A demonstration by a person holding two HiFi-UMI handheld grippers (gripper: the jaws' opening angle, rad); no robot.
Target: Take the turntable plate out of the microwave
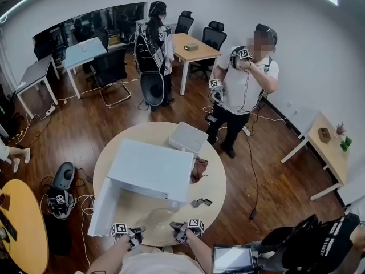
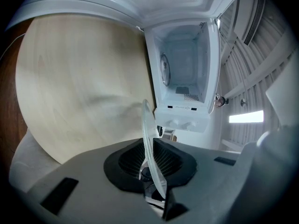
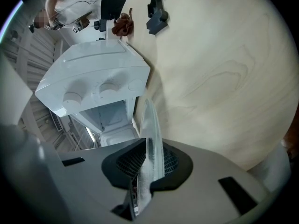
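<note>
Item: clear round glass turntable plate (image 1: 157,224), outside the cavity of the white microwave (image 1: 151,170) and held level over the near part of the round pale-wood bench (image 1: 214,178), just in front of the oven's opening; whether it touches the benchtop cannot be told. Grip: left tool (image 1: 140,231) clamped on the plate's left rim and right tool (image 1: 174,227) clamped on its right rim, with the glass edge pinched between each pair of ribbed pads in both gripper views. Handling, as judged: stiff, fairly heavy for its thinness, smooth and slippery, liable to chip or shatter if dropped or knocked. The two opposite rim holds suit it, provided both sides stay level and move together. Edges: the white open door (image 1: 102,207) stands out just left of the left tool, and the bench's near edge lies under the tools. Open room: bare benchtop to the right, up to small dark objects (image 1: 201,202). A flat white box (image 1: 188,137) sits behind the oven, well apart.
</note>
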